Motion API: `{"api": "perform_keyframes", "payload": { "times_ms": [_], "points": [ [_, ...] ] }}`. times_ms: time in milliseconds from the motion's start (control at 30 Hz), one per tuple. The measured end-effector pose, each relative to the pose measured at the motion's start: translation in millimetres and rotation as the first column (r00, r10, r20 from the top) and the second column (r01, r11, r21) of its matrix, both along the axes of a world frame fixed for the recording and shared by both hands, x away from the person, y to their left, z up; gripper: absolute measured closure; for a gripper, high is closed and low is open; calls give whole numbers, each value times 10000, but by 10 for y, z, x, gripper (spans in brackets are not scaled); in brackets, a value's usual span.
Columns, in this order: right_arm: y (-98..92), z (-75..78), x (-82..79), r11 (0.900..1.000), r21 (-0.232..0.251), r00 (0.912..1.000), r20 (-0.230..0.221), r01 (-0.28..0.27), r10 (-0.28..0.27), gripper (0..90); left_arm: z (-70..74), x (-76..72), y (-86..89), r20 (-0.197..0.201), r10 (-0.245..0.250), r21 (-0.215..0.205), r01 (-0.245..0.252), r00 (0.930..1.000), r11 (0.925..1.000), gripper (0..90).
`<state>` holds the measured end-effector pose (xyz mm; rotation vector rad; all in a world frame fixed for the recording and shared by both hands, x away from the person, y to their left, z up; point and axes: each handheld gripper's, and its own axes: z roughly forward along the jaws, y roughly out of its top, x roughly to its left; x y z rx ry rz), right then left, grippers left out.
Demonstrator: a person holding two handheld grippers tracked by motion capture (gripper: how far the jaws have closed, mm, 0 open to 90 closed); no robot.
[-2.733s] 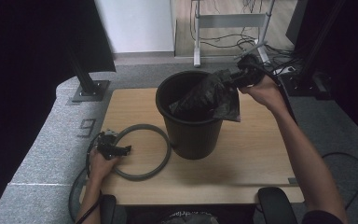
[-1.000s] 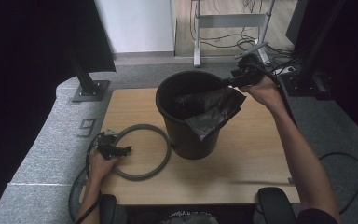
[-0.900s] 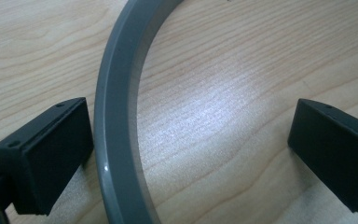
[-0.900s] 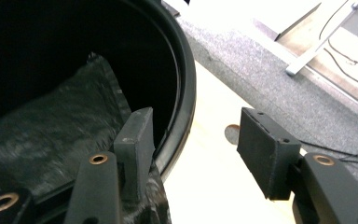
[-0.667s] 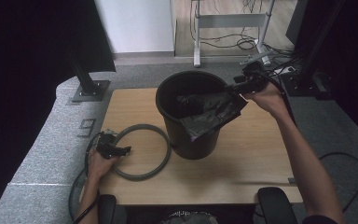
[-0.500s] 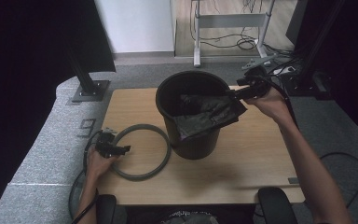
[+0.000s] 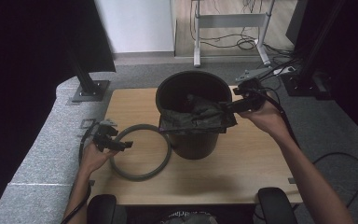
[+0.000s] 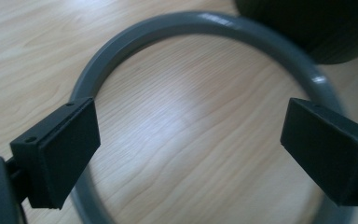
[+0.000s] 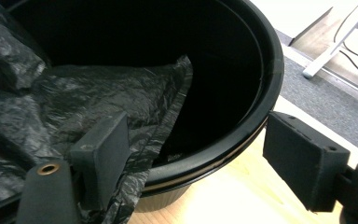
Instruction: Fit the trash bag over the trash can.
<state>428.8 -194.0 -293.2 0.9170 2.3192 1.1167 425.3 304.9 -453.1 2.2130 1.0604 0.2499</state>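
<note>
A black bin [image 7: 193,140] stands mid-table with a black bag [image 7: 196,119] draped over its front rim. At the bin's right rim, my right gripper [image 7: 230,106] is open. Its jaws have just been opening. In the right gripper view the bin's rim [image 9: 223,154] and the bag's edge [image 9: 135,93] lie between the open jaws of the right gripper [image 9: 198,144], unpressed. A grey ring [image 7: 141,151] lies flat to the left of the bin. My left gripper [image 7: 116,142] hovers open over the ring's left side. The left gripper [image 8: 191,144] has the ring [image 8: 205,23] and bare wood below it.
A monitor stand's base [image 7: 91,88] sits off the table's back left corner. A white metal frame [image 7: 233,21] and floor cables lie behind the table. Two chair armrests [image 7: 101,205] flank the table's near edge [image 7: 191,198].
My right gripper came down from the bin's far right to its right rim and let the bag go; the bag now lies across the front rim. My left gripper rose slightly.
</note>
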Motion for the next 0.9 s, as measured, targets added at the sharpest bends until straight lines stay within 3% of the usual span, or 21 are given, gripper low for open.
{"api": "perform_keyframes", "payload": {
  "times_ms": [133, 300, 433, 500, 767, 900],
  "points": [
    [-10, 82, -3, 9995, 171, 9997, -47, -252, 253, 237, 202, -7, -81, -3, -596, 43, 596, 9982, 9982, 52],
    [66, 182, -85, 9933, 332, 9938, -99, -1106, 1110, 265, 536, -48, -217, 103, -1170, 176, 1168, 9931, 9930, 90],
    [186, 203, -146, 9814, 312, 9812, -313, -1894, 1904, 273, 816, -99, -318, 281, -1637, 185, 1633, 9861, 9864, 117],
    [264, 198, -165, 9718, 346, 9706, -518, -2335, 2350, 274, 961, -123, -367, 409, -1871, 151, 1866, 9815, 9823, 128],
    [557, 172, -223, 9357, 442, 9305, -992, -3499, 3526, 280, 1461, -183, -615, 653, -3001, 262, 2990, 9517, 9539, 147],
    [720, 130, -238, 9222, 188, 9135, -1309, -3862, 3853, 322, 1659, -184, -790, 779, -3511, 197, 3507, 9331, 9363, 161]
  ]
}}
